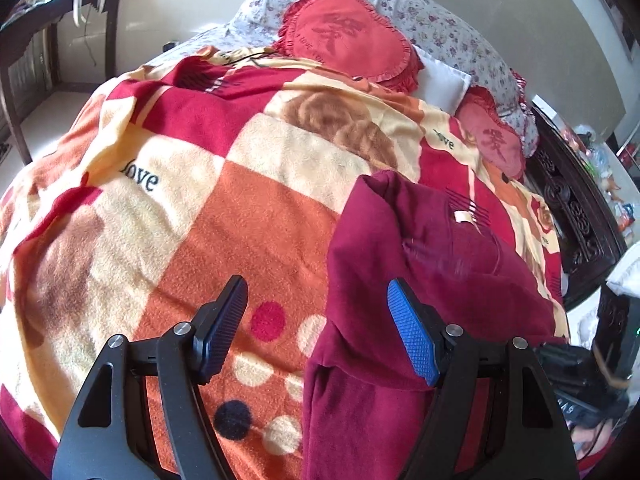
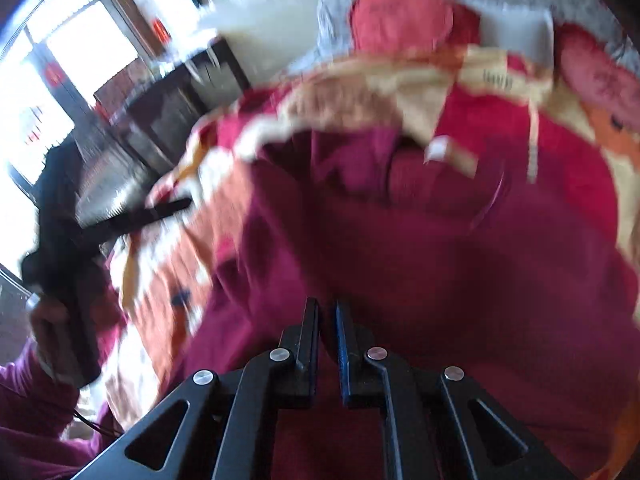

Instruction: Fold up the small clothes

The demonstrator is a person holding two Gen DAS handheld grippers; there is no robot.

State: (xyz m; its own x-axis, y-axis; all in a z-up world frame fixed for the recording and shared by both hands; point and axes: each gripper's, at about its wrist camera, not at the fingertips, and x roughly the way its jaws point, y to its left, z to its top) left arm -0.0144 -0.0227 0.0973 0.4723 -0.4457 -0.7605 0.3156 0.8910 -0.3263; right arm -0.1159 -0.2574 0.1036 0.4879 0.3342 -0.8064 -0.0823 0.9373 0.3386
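A maroon garment [image 1: 420, 264] lies on the patterned bed blanket [image 1: 224, 216], with a small white label [image 1: 462, 216] near its collar. My left gripper [image 1: 320, 308] is open and empty, just above the garment's left edge and the blanket. In the blurred right wrist view the maroon garment [image 2: 400, 248] fills the middle. My right gripper [image 2: 328, 320] has its jaws nearly together with maroon cloth between them. The left gripper [image 2: 132, 216] also shows at the left of that view.
Red heart cushions [image 1: 348, 36] and floral pillows [image 1: 452, 36] lie at the head of the bed. A dark carved bed frame [image 1: 572, 200] runs along the right. A dark table [image 1: 48, 32] stands at the far left by the wall.
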